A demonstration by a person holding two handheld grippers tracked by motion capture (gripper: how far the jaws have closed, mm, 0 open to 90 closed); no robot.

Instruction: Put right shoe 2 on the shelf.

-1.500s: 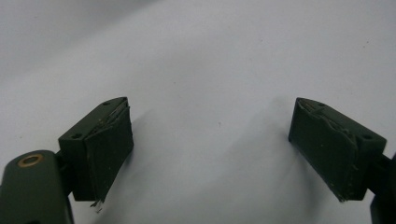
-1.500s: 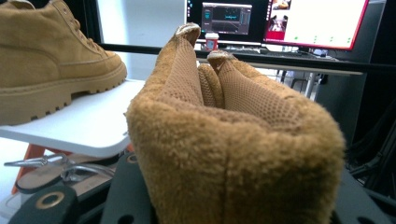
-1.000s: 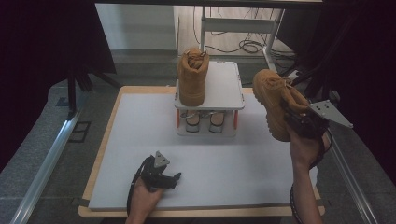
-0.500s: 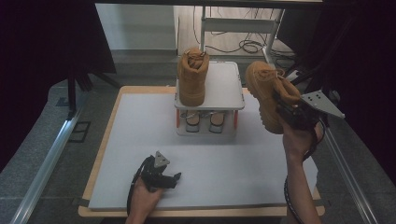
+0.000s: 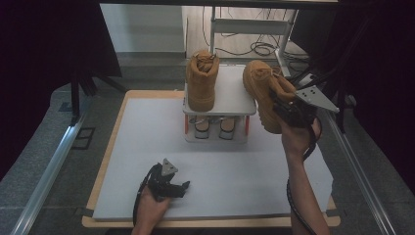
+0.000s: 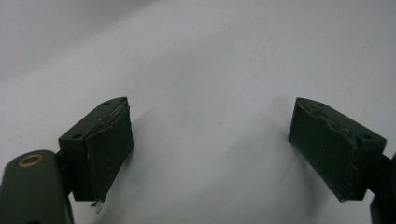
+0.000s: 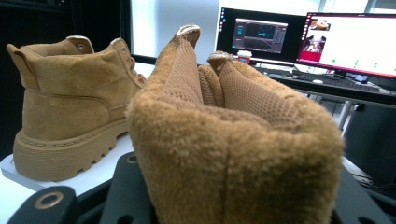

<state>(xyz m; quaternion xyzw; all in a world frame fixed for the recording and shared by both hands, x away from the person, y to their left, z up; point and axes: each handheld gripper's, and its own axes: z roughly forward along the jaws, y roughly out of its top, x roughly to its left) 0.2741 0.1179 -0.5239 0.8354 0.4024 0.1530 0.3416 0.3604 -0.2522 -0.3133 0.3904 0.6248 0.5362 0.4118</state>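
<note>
Boot collar (image 7: 233,154) between right jaws

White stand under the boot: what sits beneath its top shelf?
Beneath the white stand's top shelf sits a pair of light shoes, toes facing the person. A tan boot stands on top. The shelf covers the shoes' rear parts.

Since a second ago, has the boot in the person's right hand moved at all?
Yes. The held boot in the right gripper has moved left toward the white rack, closer to the boot standing there.
</note>
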